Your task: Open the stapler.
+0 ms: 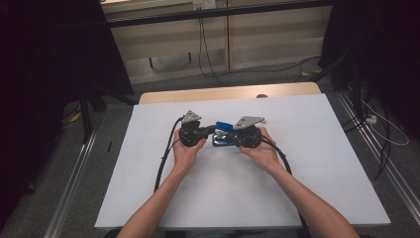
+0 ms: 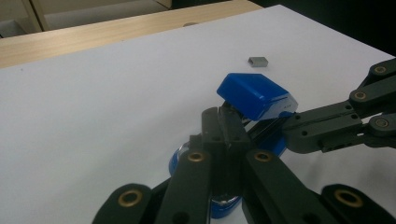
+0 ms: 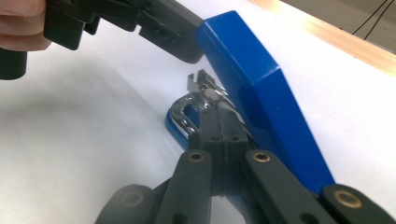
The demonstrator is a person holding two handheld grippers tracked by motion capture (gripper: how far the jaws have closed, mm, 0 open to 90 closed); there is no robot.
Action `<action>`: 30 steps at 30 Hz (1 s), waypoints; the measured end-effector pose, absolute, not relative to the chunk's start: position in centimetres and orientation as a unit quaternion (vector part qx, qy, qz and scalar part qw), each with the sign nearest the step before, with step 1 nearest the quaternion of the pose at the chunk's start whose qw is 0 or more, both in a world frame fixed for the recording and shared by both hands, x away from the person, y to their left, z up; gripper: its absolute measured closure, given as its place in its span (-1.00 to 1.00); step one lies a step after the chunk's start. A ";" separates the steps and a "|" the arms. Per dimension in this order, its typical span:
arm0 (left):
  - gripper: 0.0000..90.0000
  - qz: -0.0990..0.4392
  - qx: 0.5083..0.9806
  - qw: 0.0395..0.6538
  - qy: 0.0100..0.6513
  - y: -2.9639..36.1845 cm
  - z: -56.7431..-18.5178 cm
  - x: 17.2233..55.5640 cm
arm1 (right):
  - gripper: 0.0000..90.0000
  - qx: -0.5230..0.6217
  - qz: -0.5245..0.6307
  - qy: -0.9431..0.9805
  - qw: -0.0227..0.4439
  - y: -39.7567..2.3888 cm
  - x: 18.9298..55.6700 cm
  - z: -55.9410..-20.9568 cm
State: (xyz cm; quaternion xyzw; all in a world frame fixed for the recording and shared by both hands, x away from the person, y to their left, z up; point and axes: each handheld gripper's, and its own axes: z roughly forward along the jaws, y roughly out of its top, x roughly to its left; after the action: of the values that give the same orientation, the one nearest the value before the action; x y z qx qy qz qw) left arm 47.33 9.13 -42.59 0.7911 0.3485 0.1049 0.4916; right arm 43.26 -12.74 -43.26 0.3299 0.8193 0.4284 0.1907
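Note:
A blue stapler (image 1: 223, 126) lies open at the middle of the white table (image 1: 307, 173), its lid (image 2: 254, 94) tilted up off the base (image 3: 173, 127). My left gripper (image 1: 213, 130) points right, its jaws shut (image 2: 225, 127) with the tips against the front end of the lid. My right gripper (image 1: 229, 137) points left from the other side. Its jaws (image 3: 219, 112) are pressed together at the thin metal staple rail (image 3: 204, 88) under the lid. In the left gripper view the right gripper (image 2: 286, 125) reaches in below the lid.
A small grey block of staples (image 2: 258, 60) lies on the white top beyond the stapler. A wooden tabletop (image 1: 228, 92) borders the far edge. Cables trail from both grippers toward the person. Dark curtains and floor rails flank the table.

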 end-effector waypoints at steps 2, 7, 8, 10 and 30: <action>1.00 0.108 0.792 0.491 0.347 9.1 -42.4 47.3 | 1.00 0.333 0.432 0.816 0.189 -12.8 43.2 -43.4; 1.00 0.107 0.790 0.497 0.343 8.8 -42.0 47.3 | 1.00 0.334 0.442 0.809 0.194 -12.5 43.2 -43.6; 1.00 0.107 0.790 0.497 0.343 8.8 -41.9 47.3 | 1.00 0.333 0.441 0.809 0.201 -12.5 43.2 -43.5; 1.00 0.105 0.790 0.498 0.340 8.8 -41.8 47.4 | 1.00 0.332 0.443 0.807 0.206 -12.4 43.2 -43.4; 1.00 0.108 0.788 0.501 0.340 8.5 -41.5 47.5 | 1.00 0.352 0.460 0.782 0.231 -11.0 43.8 -44.4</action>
State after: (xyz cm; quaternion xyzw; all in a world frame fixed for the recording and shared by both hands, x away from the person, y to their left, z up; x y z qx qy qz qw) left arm 47.48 8.46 -41.49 0.7881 0.3405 0.1081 0.5012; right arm 43.82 -10.98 -44.43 0.3521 0.7818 0.4596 0.2315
